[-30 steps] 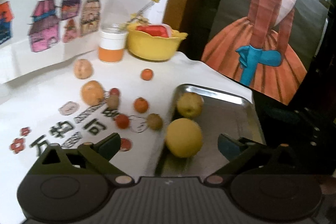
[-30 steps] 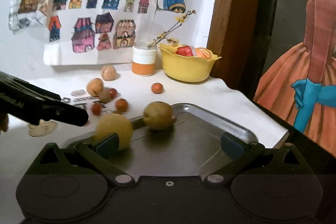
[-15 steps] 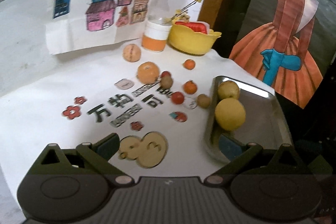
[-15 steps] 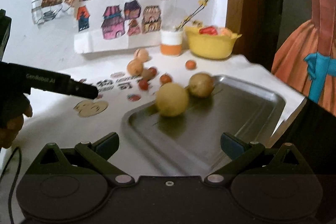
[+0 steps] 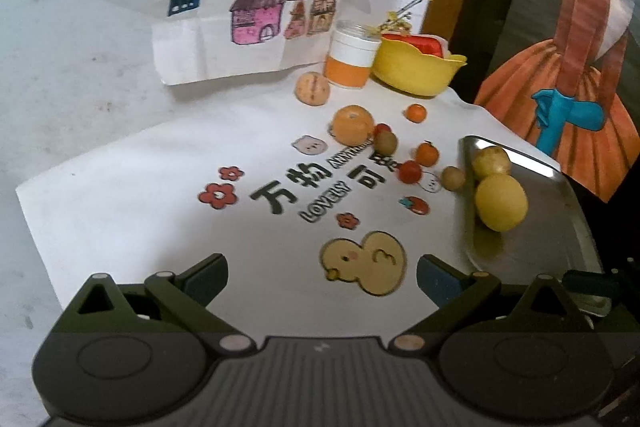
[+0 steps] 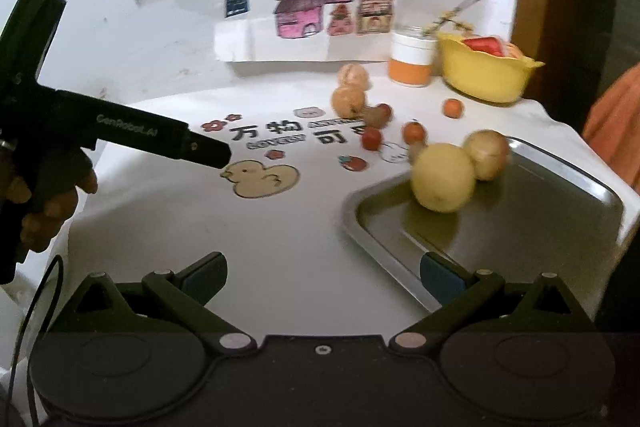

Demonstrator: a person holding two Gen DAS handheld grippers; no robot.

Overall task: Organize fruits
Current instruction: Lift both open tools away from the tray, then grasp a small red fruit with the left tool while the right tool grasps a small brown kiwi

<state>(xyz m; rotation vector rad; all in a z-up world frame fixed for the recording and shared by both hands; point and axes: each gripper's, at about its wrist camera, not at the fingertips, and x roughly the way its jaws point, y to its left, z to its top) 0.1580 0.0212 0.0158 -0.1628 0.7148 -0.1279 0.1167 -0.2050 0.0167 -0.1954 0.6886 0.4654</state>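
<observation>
Both tools have drawn back from the steel tray [image 5: 560,183]; left tool [image 5: 322,273] and right tool [image 6: 322,271] released, empty. Tray ahead-right holds lemon [image 5: 500,202] and pear [image 5: 491,162].

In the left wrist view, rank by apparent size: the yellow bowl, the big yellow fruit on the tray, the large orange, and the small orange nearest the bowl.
1. yellow bowl
2. big yellow fruit, though it sits nearer the camera
3. large orange
4. small orange

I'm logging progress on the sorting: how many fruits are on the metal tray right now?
2. A large yellow fruit sits near the metal tray's left edge, and a smaller yellowish one sits right behind it, near the far corner. None look hidden.
</observation>
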